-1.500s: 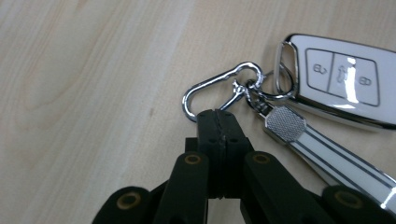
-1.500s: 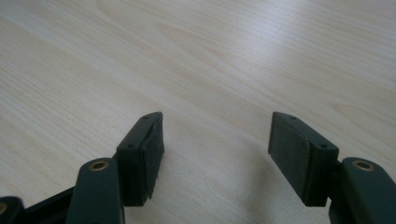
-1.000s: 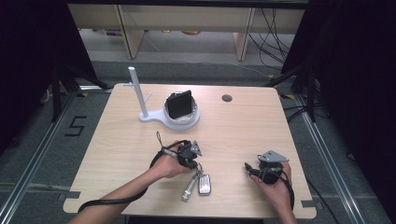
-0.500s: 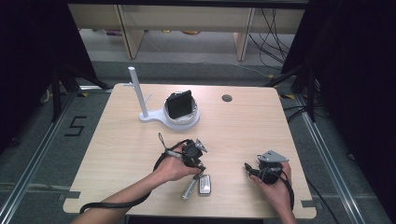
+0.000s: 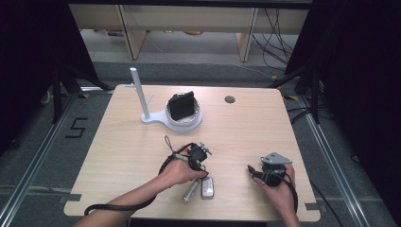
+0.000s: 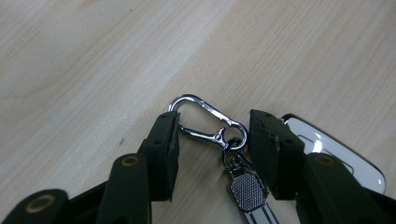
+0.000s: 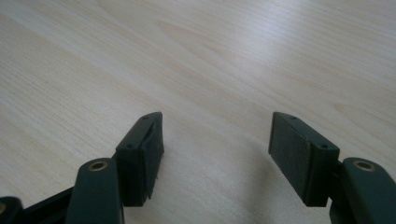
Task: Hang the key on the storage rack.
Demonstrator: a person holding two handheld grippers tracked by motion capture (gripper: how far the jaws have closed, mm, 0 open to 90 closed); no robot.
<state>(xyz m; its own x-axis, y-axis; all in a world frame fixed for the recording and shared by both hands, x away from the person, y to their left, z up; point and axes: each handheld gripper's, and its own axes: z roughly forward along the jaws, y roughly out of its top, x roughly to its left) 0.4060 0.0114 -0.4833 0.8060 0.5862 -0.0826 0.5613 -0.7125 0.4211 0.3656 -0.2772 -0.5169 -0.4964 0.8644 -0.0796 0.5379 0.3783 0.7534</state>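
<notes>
On the left half of the tabletop (image 5: 118,142), toward the far edge, a white stand with an upright post (image 5: 138,94) joins a round white dish (image 5: 189,120) in which a black box-like object (image 5: 181,105) leans.

Nearer the person, the left tool (image 5: 199,152) is held in the left hand (image 5: 179,171), just above a key bunch lying near the front edge. In the left gripper view its jaws have just been opening and now stand well apart; the silver carabiner clip (image 6: 205,122) lies flat on the wood between them. The left pad touches or nearly touches the clip's rounded end, and the right pad stands just beside the small ring where the clip joins the rest, so nothing is squeezed. Below the ring hangs a metal fob with a mesh-patterned hexagon (image 6: 246,190), and past the right jaw lies a white car key remote (image 6: 336,154). From above, the remote (image 5: 207,187) and a silver cylindrical piece (image 5: 191,191) lie side by side, just right of the left hand.

Well apart to the right, the right tool (image 5: 257,172) rests in the right hand (image 5: 279,187) low over bare wood. In the right gripper view its jaws are spread wide with nothing between them.
</notes>
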